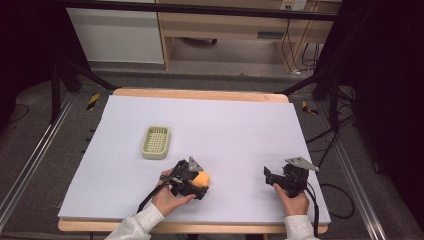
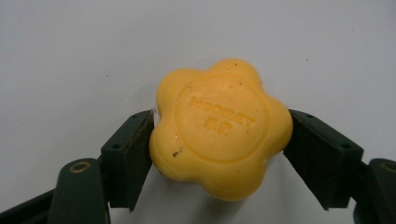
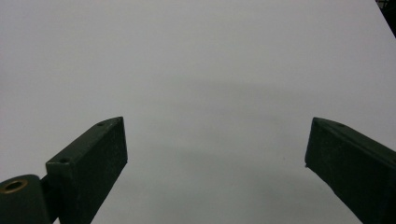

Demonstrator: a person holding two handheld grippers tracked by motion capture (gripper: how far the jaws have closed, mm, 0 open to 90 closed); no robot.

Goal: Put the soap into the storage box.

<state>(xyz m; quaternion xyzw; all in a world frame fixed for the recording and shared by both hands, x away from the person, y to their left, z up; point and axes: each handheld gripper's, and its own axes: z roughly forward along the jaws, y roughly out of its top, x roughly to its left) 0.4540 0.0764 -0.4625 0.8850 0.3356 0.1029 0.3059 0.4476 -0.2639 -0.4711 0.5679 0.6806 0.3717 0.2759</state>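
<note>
While your left gripper (image 2: 219,135) pinches the yellow flower-shaped soap bar (image 2: 220,128) at the table's near middle, the pale green slotted plastic tray (image 1: 155,142) lies toward ten o'clock; your right gripper (image 3: 215,149) hangs spread, farther off.

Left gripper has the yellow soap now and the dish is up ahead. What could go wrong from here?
1. The left gripper pinches the yellow soap only at its lobed, rounded sides; it could slip or twist out.
2. The soap dish is small and looks light, so a careless placement might push it across the table.
</note>
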